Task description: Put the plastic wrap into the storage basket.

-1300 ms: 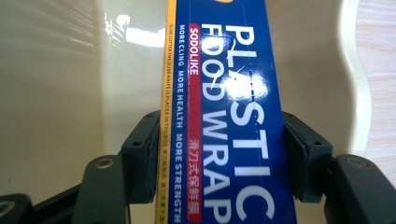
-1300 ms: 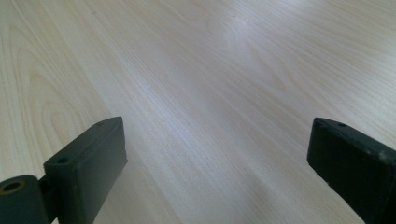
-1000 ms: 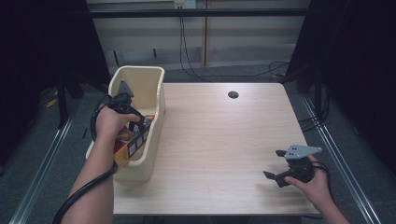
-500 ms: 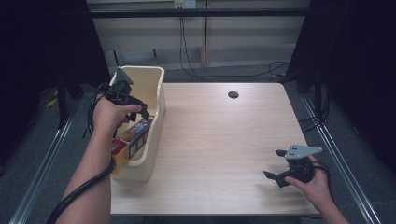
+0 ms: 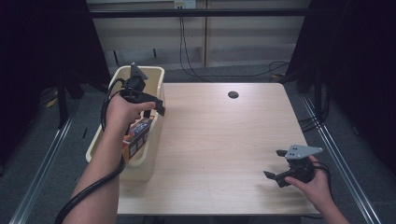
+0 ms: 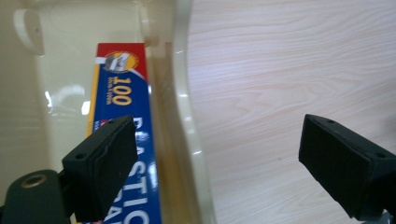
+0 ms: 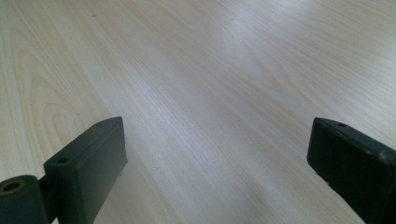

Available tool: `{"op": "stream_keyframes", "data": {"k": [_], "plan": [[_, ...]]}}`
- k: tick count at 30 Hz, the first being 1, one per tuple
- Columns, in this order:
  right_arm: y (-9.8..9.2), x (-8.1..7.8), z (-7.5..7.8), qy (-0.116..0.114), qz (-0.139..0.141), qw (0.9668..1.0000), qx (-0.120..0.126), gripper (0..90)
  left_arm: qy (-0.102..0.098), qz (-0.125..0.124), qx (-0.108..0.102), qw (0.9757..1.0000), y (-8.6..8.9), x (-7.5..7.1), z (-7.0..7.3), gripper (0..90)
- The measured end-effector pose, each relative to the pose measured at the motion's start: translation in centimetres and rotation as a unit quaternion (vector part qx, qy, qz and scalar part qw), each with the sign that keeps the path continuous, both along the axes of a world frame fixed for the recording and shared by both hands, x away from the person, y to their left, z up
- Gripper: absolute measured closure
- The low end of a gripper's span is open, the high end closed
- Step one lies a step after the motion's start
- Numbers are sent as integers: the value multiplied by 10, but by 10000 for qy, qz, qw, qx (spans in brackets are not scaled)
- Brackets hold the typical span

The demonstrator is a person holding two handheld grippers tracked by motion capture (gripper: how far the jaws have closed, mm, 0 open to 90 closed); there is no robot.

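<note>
Left gripper (image 5: 148, 106) above the bin (image 5: 103, 142), box (image 5: 135, 137) lying inside.

The box of plastic wrap rests in the cream bin at the table's (image 5: 219, 154) left edge, leaning along the wall nearest the tabletop; in the left gripper view it lies just inside the rim (image 6: 187, 116). The left gripper hangs over that rim with its jaws spread wide and nothing between them, one jaw over the box, the other over the table. The right gripper (image 5: 279, 164) rests near the table's front right corner, jaws likewise spread and empty. Judged from this arrangement, the placing of the box appears done; what seems left is only to draw the left gripper clear of the bin.
</note>
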State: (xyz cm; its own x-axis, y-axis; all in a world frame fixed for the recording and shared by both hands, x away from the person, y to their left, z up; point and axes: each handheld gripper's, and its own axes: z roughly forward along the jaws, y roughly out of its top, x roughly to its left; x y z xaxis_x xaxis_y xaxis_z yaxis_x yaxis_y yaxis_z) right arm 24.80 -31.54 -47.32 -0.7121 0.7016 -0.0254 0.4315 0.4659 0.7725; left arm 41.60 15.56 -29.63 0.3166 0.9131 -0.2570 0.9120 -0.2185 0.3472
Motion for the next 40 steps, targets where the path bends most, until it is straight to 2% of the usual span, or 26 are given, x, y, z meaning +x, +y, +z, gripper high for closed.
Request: {"op": "stream_keyframes", "data": {"k": [12,13,19,27,31,40], "plan": [[0,0,0,-24,15,10000,-13,47,-95,-401,-138,9991,-26,-2,-3,103],[0,0,0,-19,11,10000,-9,47,-102,-373,-153,9991,-27,-2,-3,103],[1,-1,0,8,18,10000,-5,47,-148,-590,-203,9979,-41,-5,-6,103],[1,-1,0,-4,35,10000,-3,47,-162,-747,-278,9967,-54,-8,-15,103],[1,0,0,-2,62,10000,-3,47,-240,-877,-321,9953,-59,-10,-19,104],[2,0,-2,37,73,10000,-52,44,-357,-1066,-585,9919,-74,-17,-39,105]]}}
